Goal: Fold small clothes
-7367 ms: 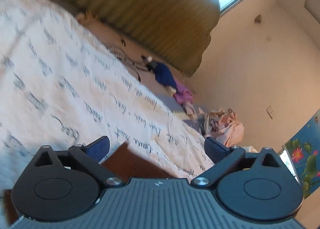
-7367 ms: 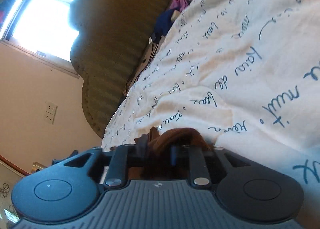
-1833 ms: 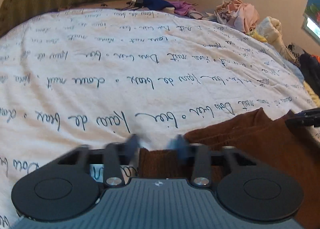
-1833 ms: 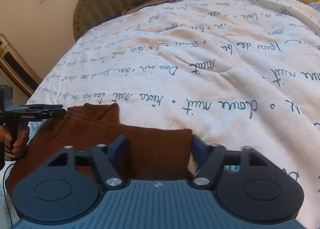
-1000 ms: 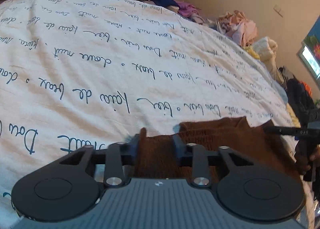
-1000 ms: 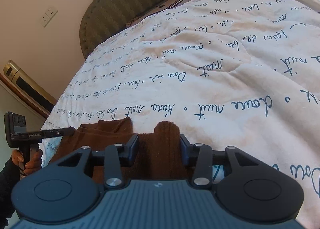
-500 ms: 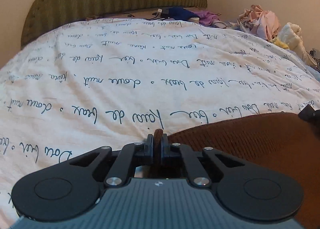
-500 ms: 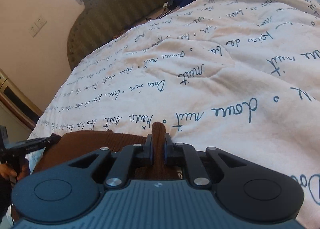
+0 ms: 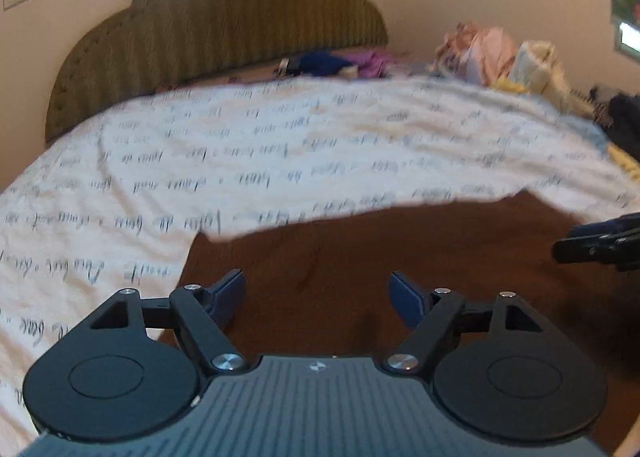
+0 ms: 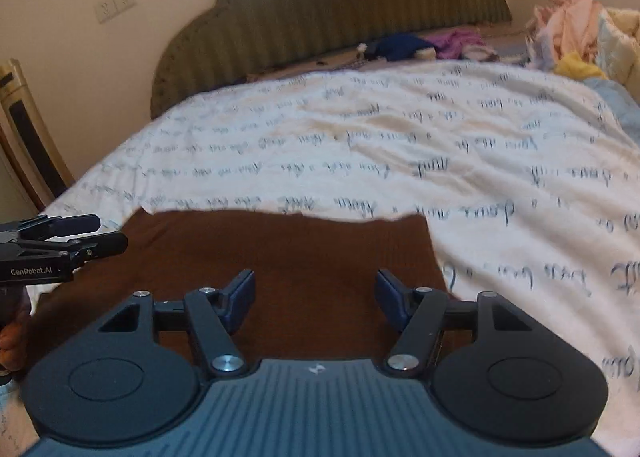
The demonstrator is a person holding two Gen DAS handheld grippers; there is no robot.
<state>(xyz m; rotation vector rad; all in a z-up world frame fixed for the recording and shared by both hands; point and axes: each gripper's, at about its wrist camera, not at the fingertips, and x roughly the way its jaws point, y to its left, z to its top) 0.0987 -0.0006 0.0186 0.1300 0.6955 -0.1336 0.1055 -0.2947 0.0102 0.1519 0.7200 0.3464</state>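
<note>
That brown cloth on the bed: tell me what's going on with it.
A person with a two-finger gripper in each hand is folding a brown garment on a bed covered by a white quilt printed with script. Both the left gripper and the right gripper have just been opening and now stand open above the cloth, gripping nothing. The garment lies flat on the quilt as a broad rectangle.

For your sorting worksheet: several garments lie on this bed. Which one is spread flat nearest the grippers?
The brown garment, flat on the script-printed quilt just ahead of both open grippers; the blue, purple and pink clothes lie bunched near the headboard.
</note>
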